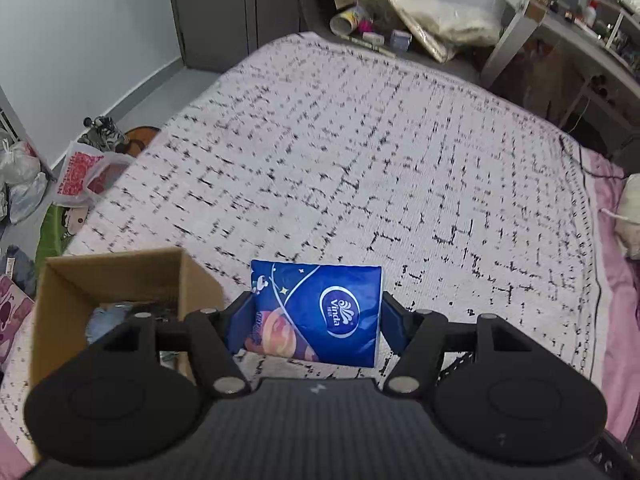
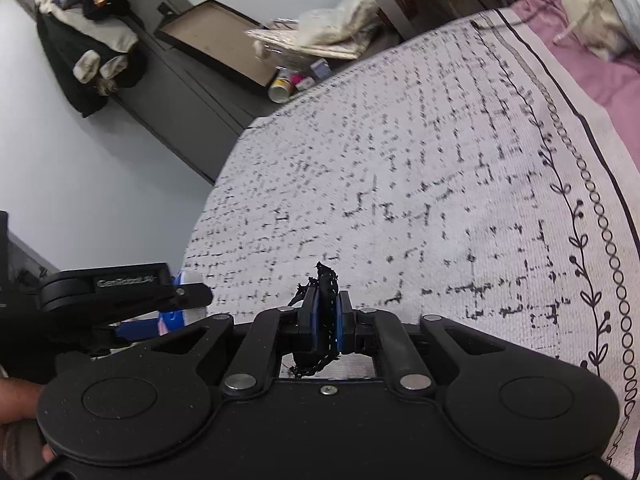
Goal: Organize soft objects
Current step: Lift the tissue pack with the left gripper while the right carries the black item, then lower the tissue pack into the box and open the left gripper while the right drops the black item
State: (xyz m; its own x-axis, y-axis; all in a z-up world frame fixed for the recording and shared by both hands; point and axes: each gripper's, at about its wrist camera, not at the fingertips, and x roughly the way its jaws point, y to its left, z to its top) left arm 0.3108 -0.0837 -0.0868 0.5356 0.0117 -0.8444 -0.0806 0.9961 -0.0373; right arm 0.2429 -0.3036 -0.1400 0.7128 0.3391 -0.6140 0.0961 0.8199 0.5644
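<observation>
Holding: left hand-held gripper [image 1: 318, 312] pinches a blue tissue pack [image 1: 318, 312] across its width, jaws about half spread, clear of the bedspread.
Pinching: right hand-held gripper [image 2: 325, 316] is fully closed on a scrap of black lacy fabric [image 2: 326, 280].
Key relation: cardboard box [image 1: 120, 276], open-topped, sits just left of the tissue pack and lower; the left hand is nearer it, I judge.
Long axis: pack's length runs away from the box's near wall.
Surface: bed [image 1: 360, 140] under a white, black-flecked spread.
Room: cluttered floor beyond the box.
</observation>
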